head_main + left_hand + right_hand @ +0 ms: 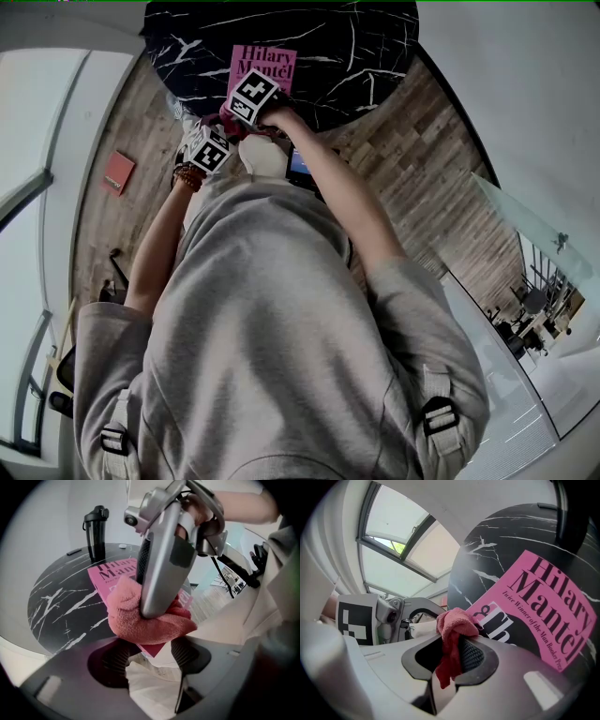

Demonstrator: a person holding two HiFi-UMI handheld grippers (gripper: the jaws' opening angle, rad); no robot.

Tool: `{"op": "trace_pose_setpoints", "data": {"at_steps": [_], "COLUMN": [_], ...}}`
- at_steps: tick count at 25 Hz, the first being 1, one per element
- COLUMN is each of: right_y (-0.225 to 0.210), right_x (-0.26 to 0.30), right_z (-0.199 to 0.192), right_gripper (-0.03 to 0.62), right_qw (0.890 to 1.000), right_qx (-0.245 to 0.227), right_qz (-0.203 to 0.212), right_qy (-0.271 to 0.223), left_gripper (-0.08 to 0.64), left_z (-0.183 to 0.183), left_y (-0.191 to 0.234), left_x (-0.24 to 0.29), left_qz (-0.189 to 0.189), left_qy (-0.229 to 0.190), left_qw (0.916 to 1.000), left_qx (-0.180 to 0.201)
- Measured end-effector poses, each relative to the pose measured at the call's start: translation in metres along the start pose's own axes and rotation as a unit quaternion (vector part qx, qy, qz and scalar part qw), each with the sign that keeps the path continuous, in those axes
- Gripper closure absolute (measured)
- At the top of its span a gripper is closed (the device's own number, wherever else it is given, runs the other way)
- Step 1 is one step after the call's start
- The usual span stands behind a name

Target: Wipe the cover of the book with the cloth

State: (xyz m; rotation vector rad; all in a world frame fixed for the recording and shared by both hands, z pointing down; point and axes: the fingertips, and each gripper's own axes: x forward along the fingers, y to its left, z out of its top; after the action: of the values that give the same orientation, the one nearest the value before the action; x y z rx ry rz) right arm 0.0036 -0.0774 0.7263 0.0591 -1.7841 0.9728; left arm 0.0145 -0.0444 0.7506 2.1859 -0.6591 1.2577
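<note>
The book [262,64] lies at the 6 o'clock rim of the round table [366,56], its near corner overhanging. Bare marble extends toward 12 o'clock. The cover is pink with black lettering. The right gripper [452,656] clamps the cloth [454,623] against the cover. The left gripper [154,654] is released, its jaws straddling the corner.

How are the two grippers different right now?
The right gripper is shut on the red cloth; the left gripper is open and holds nothing. The right gripper presses the cloth onto the pink book; the left gripper hovers at the book's near corner, which pokes between its jaws without being squeezed. Both carry a marker cube and point down toward the black table.
</note>
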Motion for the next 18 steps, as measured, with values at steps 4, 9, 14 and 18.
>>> {"op": "trace_pose_setpoints", "data": {"at_steps": [4, 9, 14, 18], "right_y": [0.0, -0.023, -0.048, -0.046], "right_x": [-0.009, -0.06, -0.112, -0.142], "right_z": [-0.001, 0.0, -0.012, -0.021], "right_gripper": [0.489, 0.488, 0.487, 0.486], "right_qw": [1.0, 0.994, 0.976, 0.953], "right_qx": [-0.005, 0.046, 0.088, 0.095], "right_qz": [0.021, 0.034, 0.012, -0.004], "right_qy": [-0.012, -0.097, -0.198, -0.288], "left_gripper": [0.282, 0.284, 0.29, 0.29], "left_z": [-0.001, -0.002, -0.008, -0.013], "left_y": [-0.001, 0.002, 0.003, 0.012], "left_x": [0.001, 0.0, -0.007, -0.03], "left_qz": [-0.008, -0.007, 0.004, 0.038], "left_qy": [-0.002, -0.001, -0.008, -0.02], "left_qw": [1.0, 1.0, 0.9999, 0.999], "left_qx": [0.001, 0.004, 0.004, -0.01]}}
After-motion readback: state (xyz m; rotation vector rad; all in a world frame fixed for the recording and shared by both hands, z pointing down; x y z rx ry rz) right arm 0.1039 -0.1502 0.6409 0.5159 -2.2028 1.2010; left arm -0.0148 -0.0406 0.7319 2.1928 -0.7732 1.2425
